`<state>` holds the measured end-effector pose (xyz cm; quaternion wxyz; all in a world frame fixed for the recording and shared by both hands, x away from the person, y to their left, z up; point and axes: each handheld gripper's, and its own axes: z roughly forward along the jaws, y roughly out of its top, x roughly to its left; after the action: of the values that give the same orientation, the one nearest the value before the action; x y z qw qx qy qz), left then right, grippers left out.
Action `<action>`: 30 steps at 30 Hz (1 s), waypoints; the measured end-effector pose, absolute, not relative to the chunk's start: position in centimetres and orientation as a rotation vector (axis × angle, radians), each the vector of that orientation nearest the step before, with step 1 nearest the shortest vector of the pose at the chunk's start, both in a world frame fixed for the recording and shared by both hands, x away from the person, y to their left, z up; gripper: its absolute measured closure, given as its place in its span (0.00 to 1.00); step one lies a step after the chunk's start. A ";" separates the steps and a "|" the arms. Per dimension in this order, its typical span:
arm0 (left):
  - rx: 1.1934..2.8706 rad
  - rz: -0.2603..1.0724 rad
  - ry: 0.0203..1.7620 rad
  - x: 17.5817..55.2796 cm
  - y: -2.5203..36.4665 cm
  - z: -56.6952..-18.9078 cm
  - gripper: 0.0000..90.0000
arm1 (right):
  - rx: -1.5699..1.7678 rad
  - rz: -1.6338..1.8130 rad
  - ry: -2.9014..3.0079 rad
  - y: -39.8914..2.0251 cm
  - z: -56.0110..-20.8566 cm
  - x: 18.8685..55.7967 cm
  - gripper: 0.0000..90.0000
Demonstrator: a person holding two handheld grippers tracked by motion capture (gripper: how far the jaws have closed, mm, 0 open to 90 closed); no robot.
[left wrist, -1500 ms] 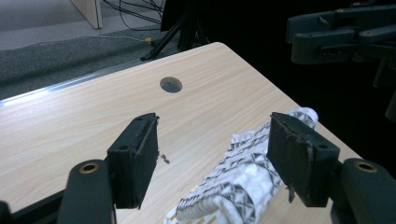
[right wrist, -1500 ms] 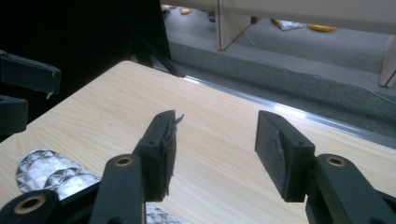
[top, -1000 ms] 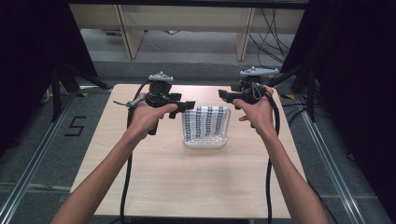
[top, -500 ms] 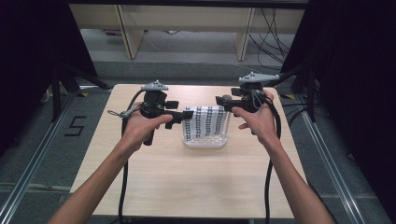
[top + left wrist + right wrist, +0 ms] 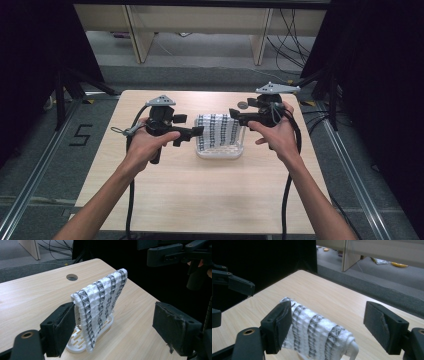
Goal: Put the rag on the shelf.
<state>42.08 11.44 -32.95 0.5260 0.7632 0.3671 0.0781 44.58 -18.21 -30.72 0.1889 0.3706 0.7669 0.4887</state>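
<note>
A black-and-white patterned cloth (image 5: 218, 131) hangs draped over a white slatted rack (image 5: 220, 153) at the middle of the table. My left gripper (image 5: 198, 132) is level with the cloth's left edge and my right gripper (image 5: 234, 115) with its upper right corner. In the left gripper view the cloth (image 5: 101, 302) stands between the open jaws of the left gripper (image 5: 117, 330), its left pad (image 5: 65, 328) close beside the fabric. In the right gripper view the right gripper (image 5: 334, 327) is open over the cloth (image 5: 318, 332), with nothing held.
The wooden table (image 5: 200, 200) has a round cable hole (image 5: 242, 105) behind the rack. Dark curtains flank both sides, and cables trail from each gripper off the front edge. The rack's white rim (image 5: 354, 350) shows under the cloth.
Both grippers have come down and toward me, closing in on the cloth from either side. The cloth and rack have not moved.
</note>
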 end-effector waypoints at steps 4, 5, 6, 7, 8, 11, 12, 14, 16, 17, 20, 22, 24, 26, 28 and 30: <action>1.824 0.186 0.872 41.6 11.7 -33.2 0.20 | 1.049 1.381 2.163 -18.3 -31.0 44.2 0.24; 1.821 0.183 0.867 41.5 11.8 -33.2 0.20 | 1.077 1.386 2.161 -18.2 -31.1 44.0 0.24; 1.820 0.186 0.869 41.4 11.8 -33.3 0.20 | 1.029 1.382 2.162 -18.3 -31.2 44.2 0.24; 1.823 0.189 0.866 41.3 11.8 -33.4 0.19 | 1.083 1.370 2.166 -18.3 -31.1 43.8 0.24; 1.824 0.188 0.869 41.2 11.8 -33.4 0.20 | 1.042 1.374 2.151 -18.4 -31.3 44.0 0.24; 1.829 0.189 0.870 40.9 11.9 -33.7 0.20 | 1.048 1.377 2.164 -18.5 -31.3 43.7 0.24; 1.828 0.190 0.870 40.8 12.0 -33.8 0.20 | 1.063 1.382 2.156 -18.5 -31.4 43.6 0.24; 1.830 0.186 0.861 40.6 12.0 -34.0 0.20 | 1.047 1.377 2.157 -18.6 -31.5 43.4 0.24; 1.831 0.188 0.867 40.3 12.1 -34.2 0.20 | 1.051 1.388 2.169 -18.7 -31.6 43.2 0.24; 1.837 0.187 0.861 40.1 12.1 -34.3 0.20 | 1.071 1.389 2.160 -18.6 -31.7 43.0 0.24; 1.841 0.175 0.847 39.9 12.1 -34.6 0.20 | 1.065 1.390 2.155 -18.7 -31.9 42.6 0.24; 1.842 0.182 0.845 39.7 12.1 -34.7 0.20 | 1.047 1.398 2.161 -18.8 -32.0 42.3 0.24; 1.844 0.189 0.849 39.5 12.1 -34.8 0.20 | 1.032 1.399 2.170 -18.8 -32.1 42.0 0.24; 1.841 0.189 0.843 39.3 12.1 -35.0 0.20 | 1.027 1.403 2.164 -18.8 -32.3 41.7 0.24; 1.854 0.203 0.842 39.0 12.2 -35.2 0.20 | 1.046 1.398 2.177 -18.8 -32.5 41.2 0.24; 1.862 0.209 0.834 38.8 12.2 -35.3 0.20 | 1.043 1.406 2.186 -18.8 -32.7 41.1 0.24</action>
<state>38.75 12.23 -35.32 0.5185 0.7763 0.3478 0.0873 41.06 -18.83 -32.69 0.1698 0.3672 0.7692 0.4947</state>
